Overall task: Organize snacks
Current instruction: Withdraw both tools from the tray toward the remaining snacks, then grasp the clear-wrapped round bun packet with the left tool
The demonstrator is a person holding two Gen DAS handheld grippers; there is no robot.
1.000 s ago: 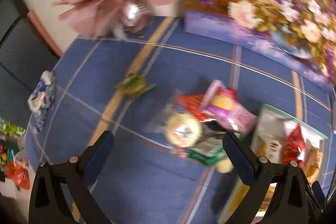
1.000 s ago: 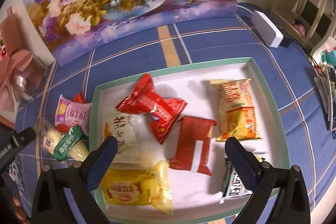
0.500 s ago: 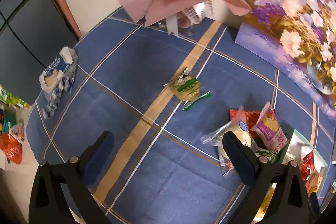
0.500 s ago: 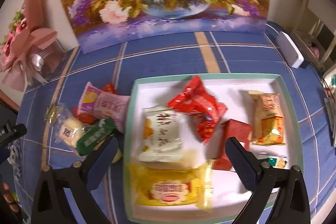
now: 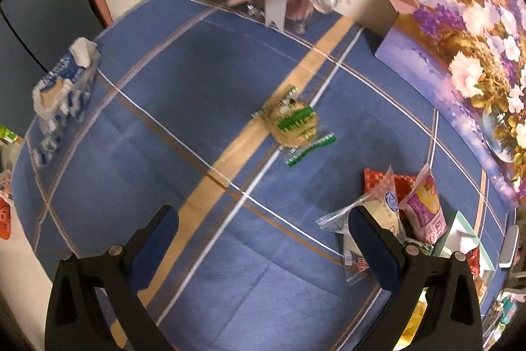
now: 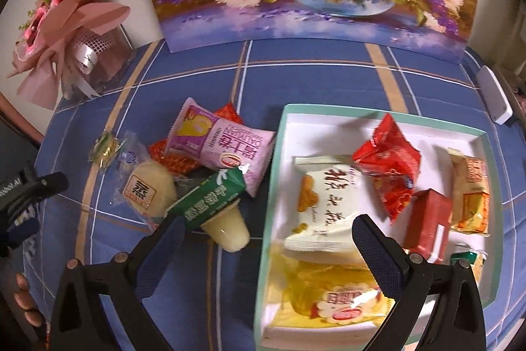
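A: What does the tray (image 6: 275, 180), right half of the right wrist view, contain?

B: A white packet (image 6: 323, 206) at its left; a yellow packet (image 6: 332, 295) below it at the lower rim; a red crinkled bag (image 6: 388, 163) at upper centre; a red box (image 6: 427, 226) lower right of that bag; an orange-and-cream packet (image 6: 470, 189) along the right wall. A small green-cornered wrapper (image 6: 466, 257) lies at lower right, partly hidden.

A: And outside the tray?

B: Left of it, on the blue plaid desk (image 6: 312, 81), a loose pile: pink packet (image 6: 220, 143), green sachet (image 6: 213, 196) lying over a pale jelly cup (image 6: 227, 229), clear-wrapped bun (image 6: 148, 186), red wrappers beneath.

A: The left wrist view?

B: A green-printed cookie (image 5: 294, 122) lies alone at frame centre, well apart from the pile at lower right. A blue-and-white bag (image 5: 62, 87) sits at the left edge.

A: Gripper states?

B: The left gripper (image 5: 263, 240) and the right gripper (image 6: 268, 239) both have fingers spread wide, gripping nothing.
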